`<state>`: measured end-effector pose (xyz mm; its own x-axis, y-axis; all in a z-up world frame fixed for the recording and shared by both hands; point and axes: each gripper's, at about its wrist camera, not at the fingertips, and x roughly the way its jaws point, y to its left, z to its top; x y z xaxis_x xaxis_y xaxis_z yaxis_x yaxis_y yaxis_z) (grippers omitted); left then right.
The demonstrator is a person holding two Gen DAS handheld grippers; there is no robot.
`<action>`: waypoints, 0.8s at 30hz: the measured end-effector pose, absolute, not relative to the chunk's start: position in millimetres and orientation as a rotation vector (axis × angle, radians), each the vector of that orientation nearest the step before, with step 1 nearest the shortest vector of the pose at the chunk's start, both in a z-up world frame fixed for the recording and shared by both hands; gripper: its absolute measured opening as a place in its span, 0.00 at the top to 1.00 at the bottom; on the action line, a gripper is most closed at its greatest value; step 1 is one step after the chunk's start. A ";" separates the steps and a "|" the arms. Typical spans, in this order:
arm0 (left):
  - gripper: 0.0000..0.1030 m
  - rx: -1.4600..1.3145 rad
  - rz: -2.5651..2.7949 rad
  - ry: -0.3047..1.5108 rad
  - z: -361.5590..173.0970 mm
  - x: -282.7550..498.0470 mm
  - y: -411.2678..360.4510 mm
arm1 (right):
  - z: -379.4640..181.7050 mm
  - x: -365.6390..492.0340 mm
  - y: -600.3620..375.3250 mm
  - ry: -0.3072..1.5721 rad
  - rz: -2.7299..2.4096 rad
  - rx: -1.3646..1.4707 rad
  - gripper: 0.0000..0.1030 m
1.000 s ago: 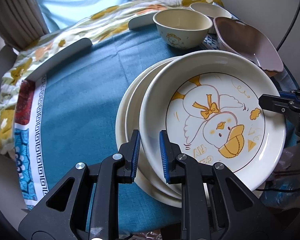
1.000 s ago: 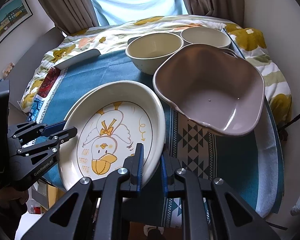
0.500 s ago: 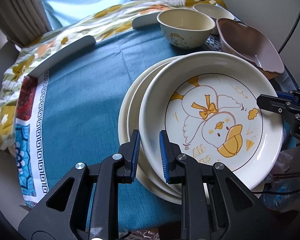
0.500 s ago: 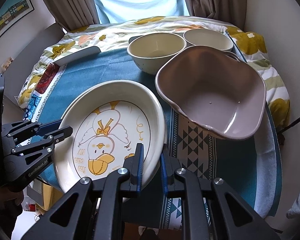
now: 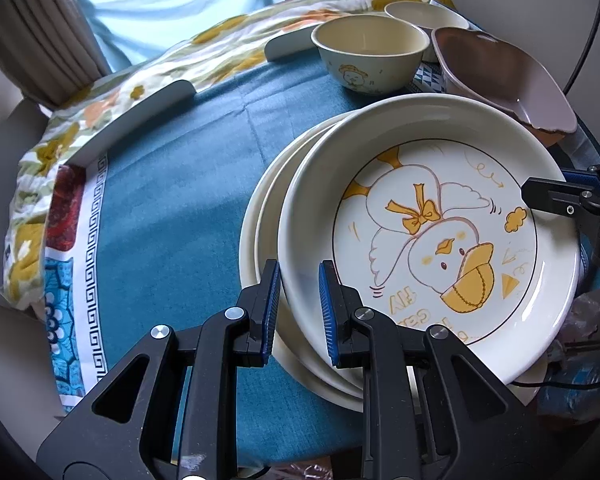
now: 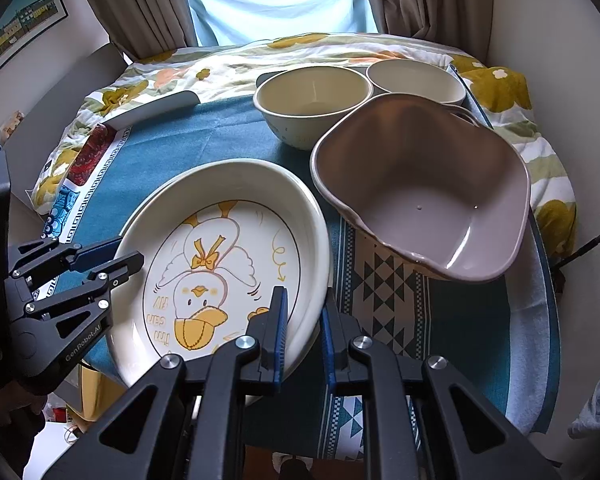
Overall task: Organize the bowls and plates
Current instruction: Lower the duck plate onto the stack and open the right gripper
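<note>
A white duck-print plate [image 5: 440,224] is held over a stack of two plain white plates [image 5: 260,216] on the blue cloth. My left gripper [image 5: 298,312] is shut on the duck plate's near-left rim. My right gripper [image 6: 304,332] is shut on its opposite rim; the plate also shows in the right wrist view [image 6: 220,256]. The right gripper's fingers [image 5: 556,196] show in the left wrist view at the plate's right edge. A cream duck bowl [image 5: 370,56], a white bowl [image 5: 424,16] and a mauve heart-shaped bowl [image 6: 420,188] stand beyond.
The table carries a blue cloth [image 5: 172,184] and a floral cloth [image 6: 300,52] at the back. A grey flat bar [image 5: 136,120] lies on the left. A patterned mat [image 6: 384,292] lies under the mauve bowl. Curtains and a wall close in behind.
The duck plate, held by both grippers, has shifted slightly toward me and lower over the stack. Both grips stay the same.
</note>
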<state>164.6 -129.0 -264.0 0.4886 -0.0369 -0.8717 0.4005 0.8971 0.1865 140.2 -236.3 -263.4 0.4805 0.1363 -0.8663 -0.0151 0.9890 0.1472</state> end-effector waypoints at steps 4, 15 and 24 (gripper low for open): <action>0.83 0.415 -0.260 1.023 -264.7 163.3 -131.6 | -263.1 140.8 -235.0 1.068 0.087 0.117 0.86; 0.82 0.496 -0.216 0.983 -268.2 164.2 -141.2 | -264.0 142.4 -233.1 1.073 0.085 0.109 0.86; 0.81 0.549 -0.191 0.965 -270.1 163.1 -147.1 | -265.9 144.6 -232.6 1.077 0.075 0.109 0.86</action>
<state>163.1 -147.1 -270.1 0.5648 0.0850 -0.8208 0.3912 0.8482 0.3571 144.6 -232.6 -265.9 0.4719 0.1140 -0.8742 -0.0075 0.9921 0.1253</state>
